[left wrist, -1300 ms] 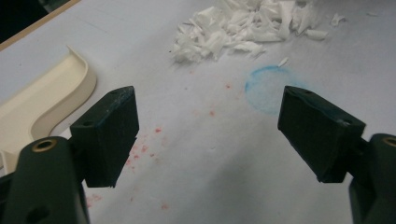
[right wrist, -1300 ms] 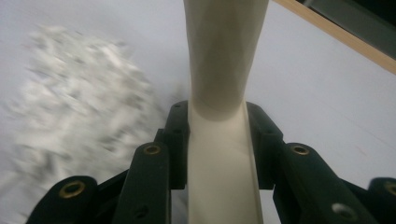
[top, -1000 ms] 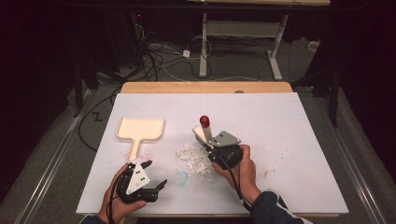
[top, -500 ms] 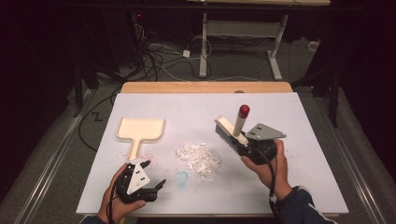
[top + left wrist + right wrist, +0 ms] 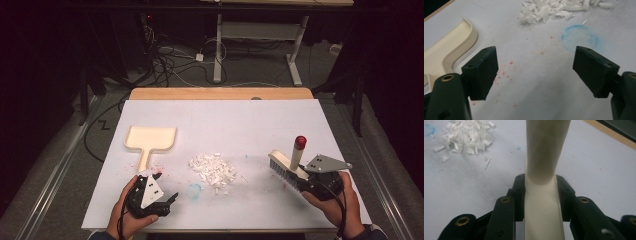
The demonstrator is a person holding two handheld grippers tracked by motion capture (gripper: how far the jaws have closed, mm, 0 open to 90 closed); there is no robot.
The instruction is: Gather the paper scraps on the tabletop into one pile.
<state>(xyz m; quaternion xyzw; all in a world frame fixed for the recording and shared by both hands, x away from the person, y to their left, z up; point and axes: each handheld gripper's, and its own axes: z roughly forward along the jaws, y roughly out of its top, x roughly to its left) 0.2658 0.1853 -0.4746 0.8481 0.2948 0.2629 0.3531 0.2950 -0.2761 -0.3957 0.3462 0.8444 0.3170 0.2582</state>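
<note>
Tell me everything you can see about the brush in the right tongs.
The brush is a small cream hand brush, plastic by its look, with a long flat head, a dark bristle strip along its underside and a round handle rising upright to a red tip. The right tongs are shut on the head just below the handle. It sits at the white table's right side, right of the white shreds.

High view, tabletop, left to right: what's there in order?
Dustpan → left gripper, open → blue ring mark → pile of white shreds → brush, clamped in the right gripper.
</note>
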